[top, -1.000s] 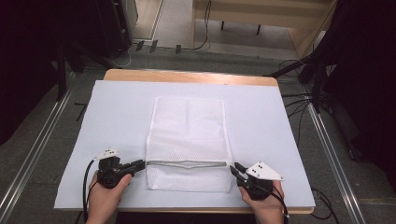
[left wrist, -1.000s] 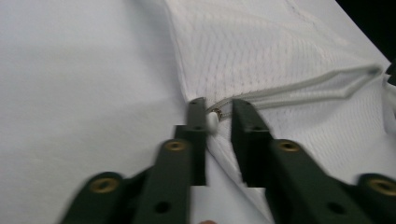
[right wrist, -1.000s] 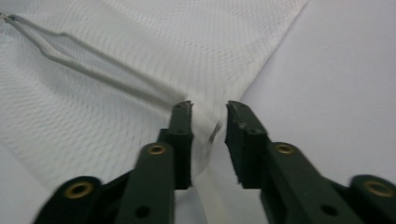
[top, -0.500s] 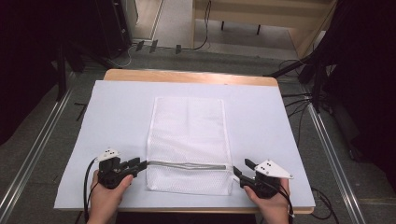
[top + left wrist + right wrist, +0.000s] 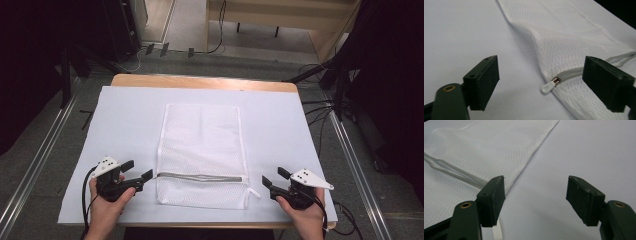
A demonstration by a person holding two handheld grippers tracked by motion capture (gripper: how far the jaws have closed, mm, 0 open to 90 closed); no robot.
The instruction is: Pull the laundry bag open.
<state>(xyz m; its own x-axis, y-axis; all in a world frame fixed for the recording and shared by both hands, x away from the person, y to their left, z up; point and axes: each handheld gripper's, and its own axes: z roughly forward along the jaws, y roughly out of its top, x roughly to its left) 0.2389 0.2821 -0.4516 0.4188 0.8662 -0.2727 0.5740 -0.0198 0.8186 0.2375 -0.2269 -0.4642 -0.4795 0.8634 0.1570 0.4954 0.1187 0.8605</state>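
Note:
A white mesh bag (image 5: 200,145) lies flat in the middle of the white sheet, and a grey zipper (image 5: 200,177) runs across it near the front end. My left gripper (image 5: 137,169) is open, just left of the bag's left edge. In the left gripper view the zipper's white pull (image 5: 548,86) lies on the sheet between the jaws of that gripper (image 5: 544,71), untouched. My right gripper (image 5: 274,177) is open too, a short way right of the bag's right edge. In the right gripper view the bag (image 5: 486,150) lies left of my right gripper (image 5: 537,195), with a white tab (image 5: 497,232) beside the left jaw.
A white sheet (image 5: 125,115) covers the wooden table (image 5: 200,82), whose far edge shows. Metal rails (image 5: 40,155) run along the floor on both sides. Cables (image 5: 320,110) lie on the floor to the right. Dark equipment stands at the back left.
Both grippers were at the bag's side edges by the zipper ends. They have let go, opened and drawn outward and slightly nearer. The bag lies still.

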